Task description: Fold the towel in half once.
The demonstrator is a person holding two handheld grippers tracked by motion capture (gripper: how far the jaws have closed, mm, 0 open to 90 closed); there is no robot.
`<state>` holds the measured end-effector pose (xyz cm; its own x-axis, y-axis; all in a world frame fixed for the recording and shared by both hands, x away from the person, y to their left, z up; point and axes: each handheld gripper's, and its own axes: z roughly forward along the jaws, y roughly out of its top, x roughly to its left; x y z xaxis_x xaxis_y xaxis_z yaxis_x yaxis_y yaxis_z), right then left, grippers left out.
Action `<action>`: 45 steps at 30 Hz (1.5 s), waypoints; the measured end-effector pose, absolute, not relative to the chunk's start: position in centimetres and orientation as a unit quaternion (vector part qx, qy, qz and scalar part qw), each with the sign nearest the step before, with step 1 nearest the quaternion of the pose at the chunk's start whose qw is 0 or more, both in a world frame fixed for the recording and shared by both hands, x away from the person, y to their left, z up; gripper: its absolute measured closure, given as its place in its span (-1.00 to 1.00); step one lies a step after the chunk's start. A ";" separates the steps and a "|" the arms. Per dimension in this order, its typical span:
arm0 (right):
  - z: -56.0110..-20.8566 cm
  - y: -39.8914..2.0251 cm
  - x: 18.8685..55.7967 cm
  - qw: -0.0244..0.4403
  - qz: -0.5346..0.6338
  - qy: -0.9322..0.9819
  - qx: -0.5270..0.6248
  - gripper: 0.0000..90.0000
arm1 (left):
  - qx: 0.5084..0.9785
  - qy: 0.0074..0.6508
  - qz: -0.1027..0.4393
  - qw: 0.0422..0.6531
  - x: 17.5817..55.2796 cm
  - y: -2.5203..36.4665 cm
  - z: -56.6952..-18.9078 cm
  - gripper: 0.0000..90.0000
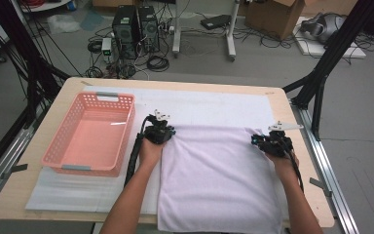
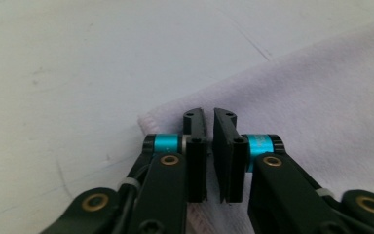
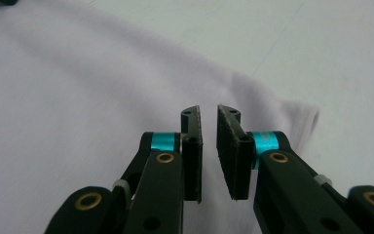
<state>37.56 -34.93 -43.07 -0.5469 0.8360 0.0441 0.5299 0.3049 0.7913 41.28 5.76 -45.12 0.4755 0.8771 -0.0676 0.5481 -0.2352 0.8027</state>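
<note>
So far the pink basket (image 1: pixel 88 134) at the left sits empty. The left gripper (image 1: pixel 158 127) and right gripper (image 1: pixel 268 139) rest at the far corners of the white towel (image 1: pixel 214 175) spread flat on the counter (image 1: pixel 53 109), jaws narrowed, seemingly pinching nothing yet; folding remains.

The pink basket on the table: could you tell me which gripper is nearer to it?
Left. The left gripper sits just beside the pink basket at the towel's far left corner; the right gripper is at the far right corner.
</note>
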 end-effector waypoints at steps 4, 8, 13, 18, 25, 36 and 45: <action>-43.5 -33.5 40.0 0.196 0.377 0.797 0.429 0.76 | 0.756 0.474 0.208 0.400 41.2 5.9 -45.1 0.92; -44.5 -32.8 41.2 0.209 0.347 0.804 0.435 0.74 | 0.749 0.485 0.198 0.406 41.3 6.2 -45.1 0.95; -44.6 -34.5 41.6 0.269 0.314 0.772 0.483 0.77 | 0.749 0.484 0.197 0.407 41.4 6.3 -45.2 0.95; -44.0 -35.9 41.4 0.281 0.308 0.755 0.506 0.65 | 0.746 0.485 0.186 0.416 41.4 6.8 -45.1 0.89; -41.4 -37.7 38.6 0.237 0.402 0.741 0.484 0.35 | 0.726 0.456 0.156 0.491 40.3 8.7 -44.0 0.27; -39.6 -38.8 33.1 0.209 0.460 0.738 0.448 -0.46 | 0.704 0.412 0.164 0.554 36.7 9.0 -41.8 -0.63; -40.4 -39.8 31.5 0.199 0.471 0.743 0.432 -0.62 | 0.717 0.387 0.158 0.557 35.2 9.5 -42.5 -0.62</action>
